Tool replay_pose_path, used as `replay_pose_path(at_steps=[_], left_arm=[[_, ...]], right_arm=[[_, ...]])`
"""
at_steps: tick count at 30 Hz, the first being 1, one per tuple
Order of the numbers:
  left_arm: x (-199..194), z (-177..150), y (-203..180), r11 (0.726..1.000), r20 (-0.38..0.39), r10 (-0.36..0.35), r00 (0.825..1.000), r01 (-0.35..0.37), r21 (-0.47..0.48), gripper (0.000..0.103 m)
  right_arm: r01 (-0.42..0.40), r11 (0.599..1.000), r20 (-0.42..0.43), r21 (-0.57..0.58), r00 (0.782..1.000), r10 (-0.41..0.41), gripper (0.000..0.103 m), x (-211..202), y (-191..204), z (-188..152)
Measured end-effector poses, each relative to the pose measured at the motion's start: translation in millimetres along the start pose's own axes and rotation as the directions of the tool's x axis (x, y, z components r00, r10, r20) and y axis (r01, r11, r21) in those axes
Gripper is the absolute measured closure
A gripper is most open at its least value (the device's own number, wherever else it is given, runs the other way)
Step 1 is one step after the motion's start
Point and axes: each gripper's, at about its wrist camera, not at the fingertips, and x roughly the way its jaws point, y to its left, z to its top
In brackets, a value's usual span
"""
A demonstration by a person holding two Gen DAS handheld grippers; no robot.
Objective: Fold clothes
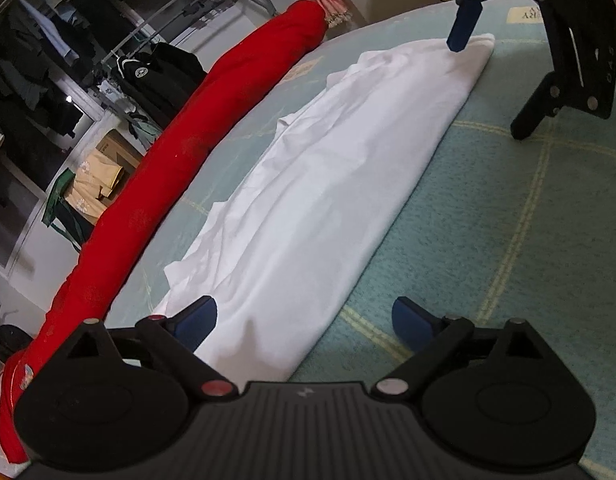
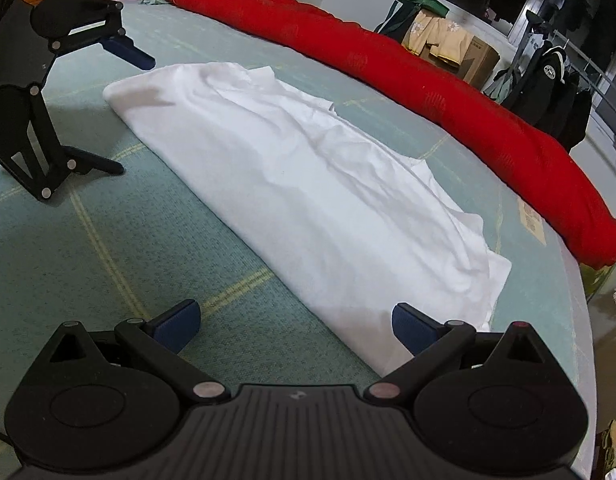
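A white garment [image 1: 328, 184] lies folded into a long strip on the green bed cover [image 1: 508, 240]. It also shows in the right wrist view [image 2: 308, 184]. My left gripper [image 1: 304, 320] is open, its fingers either side of the strip's near end, just above it. My right gripper [image 2: 294, 322] is open at the strip's other end, its right finger [image 2: 412, 326] over the cloth corner. The right gripper shows in the left wrist view [image 1: 508, 60] at the far end; the left gripper shows in the right wrist view [image 2: 120, 100].
A long red bolster [image 1: 180, 152] lies along the bed's far side, also in the right wrist view [image 2: 448, 92]. Beyond the edge stand clothes racks [image 1: 48, 60], a cardboard box [image 2: 476, 56] and a green stool [image 2: 416, 4].
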Motion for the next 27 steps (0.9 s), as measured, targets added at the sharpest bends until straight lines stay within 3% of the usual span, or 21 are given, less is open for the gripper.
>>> replay_pose_path(at_steps=[5, 11, 15, 24, 27], left_arm=[[4, 3, -4, 0.997, 0.003, 0.044, 0.999, -0.044, 0.063, 0.008], [5, -1, -8, 0.977, -0.019, 0.126, 0.992, -0.121, 0.174, 0.008], [17, 4, -9, 0.977, -0.033, 0.132, 0.991, -0.125, 0.175, 0.008], [51, 49, -30, 0.940, 0.017, 0.137, 0.990, -0.135, 0.314, 0.015], [54, 49, -32, 0.932, 0.025, 0.134, 0.991, -0.134, 0.337, 0.015]], right_arm=[[0.023, 1.000, 0.008, -0.005, 1.000, -0.023, 0.000, 5, -2, -1], [0.155, 0.984, 0.018, -0.091, 0.988, -0.154, 0.000, 6, 0, -5], [0.180, 0.975, 0.010, -0.132, 0.984, -0.180, 0.000, 15, 1, -4], [0.237, 0.921, 0.067, -0.310, 0.971, -0.228, 0.000, 56, 29, 45], [0.250, 0.898, 0.098, -0.362, 0.968, -0.230, 0.000, 65, 36, 53]])
